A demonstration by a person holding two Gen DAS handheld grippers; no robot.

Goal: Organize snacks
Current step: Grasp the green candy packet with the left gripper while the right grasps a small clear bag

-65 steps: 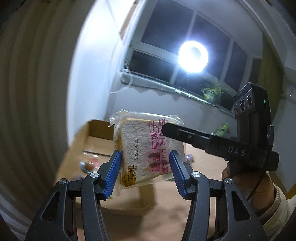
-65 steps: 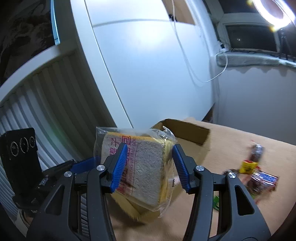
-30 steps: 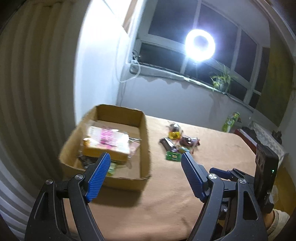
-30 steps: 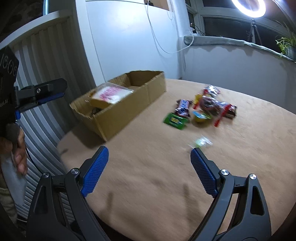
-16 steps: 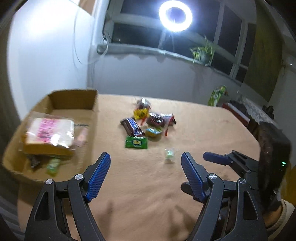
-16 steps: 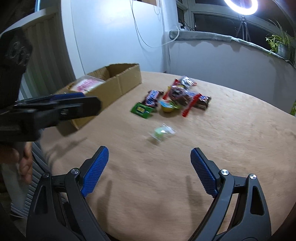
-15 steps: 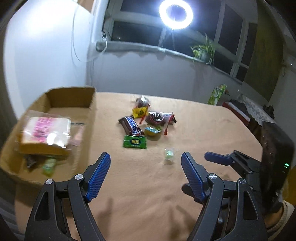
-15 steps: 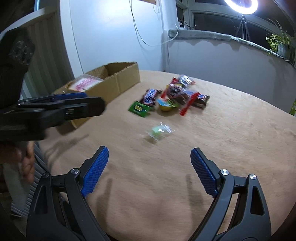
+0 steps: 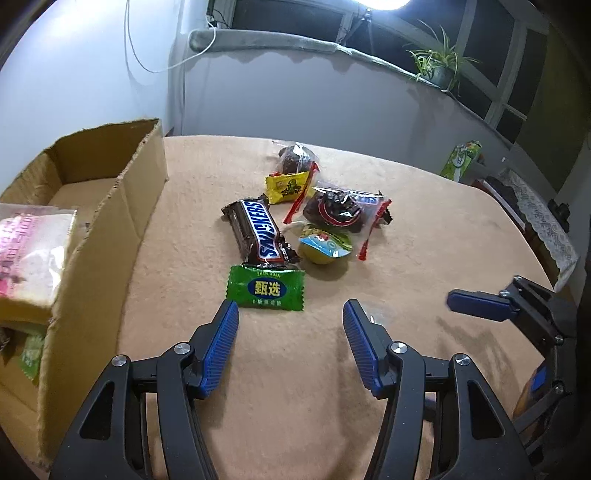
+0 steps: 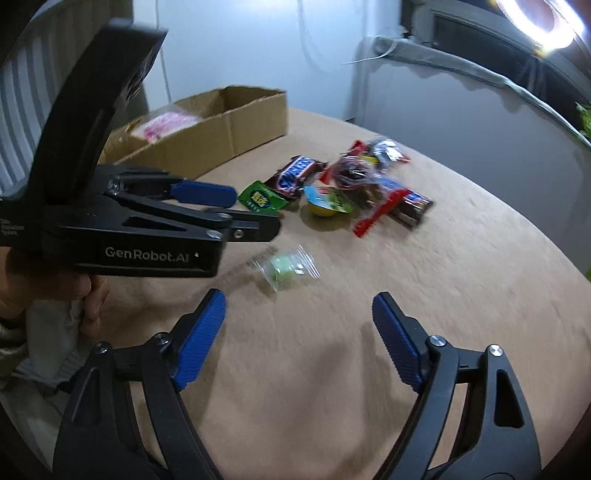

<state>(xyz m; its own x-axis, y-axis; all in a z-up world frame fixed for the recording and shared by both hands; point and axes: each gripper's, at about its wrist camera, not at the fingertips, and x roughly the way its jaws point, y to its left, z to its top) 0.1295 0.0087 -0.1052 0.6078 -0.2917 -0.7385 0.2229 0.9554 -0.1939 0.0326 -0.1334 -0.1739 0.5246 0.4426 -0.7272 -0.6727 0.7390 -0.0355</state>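
Observation:
My left gripper [image 9: 290, 311] hangs low over the tan table, its jaws closing with nothing between them. Just ahead lies a green candy packet [image 9: 266, 288], then a Snickers bar [image 9: 260, 232], a yellow jelly cup [image 9: 323, 245], a yellow packet [image 9: 288, 186] and dark snacks in clear bags [image 9: 336, 210]. My right gripper [image 10: 298, 298] is also closing on nothing. A small green sweet in clear wrap [image 10: 284, 269] lies just beyond its tips. The cardboard box [image 9: 122, 206] at the left holds a wrapped bread packet [image 9: 29, 254]. In the right wrist view the left gripper [image 10: 251, 212] reaches in from the left.
A person's hand [image 10: 92, 295] grips the left tool. A green carton [image 9: 461, 160] stands past the table's far right edge, with a potted plant [image 9: 439, 68] on the sill. The ring light [image 10: 539, 22] glares at the top right. The box [image 10: 236, 129] sits near the table's left edge.
The bread packet that both grippers held now lies in the box. Both grippers have swung right and down toward the loose snacks. Both pairs of jaws stand narrower than half a second ago.

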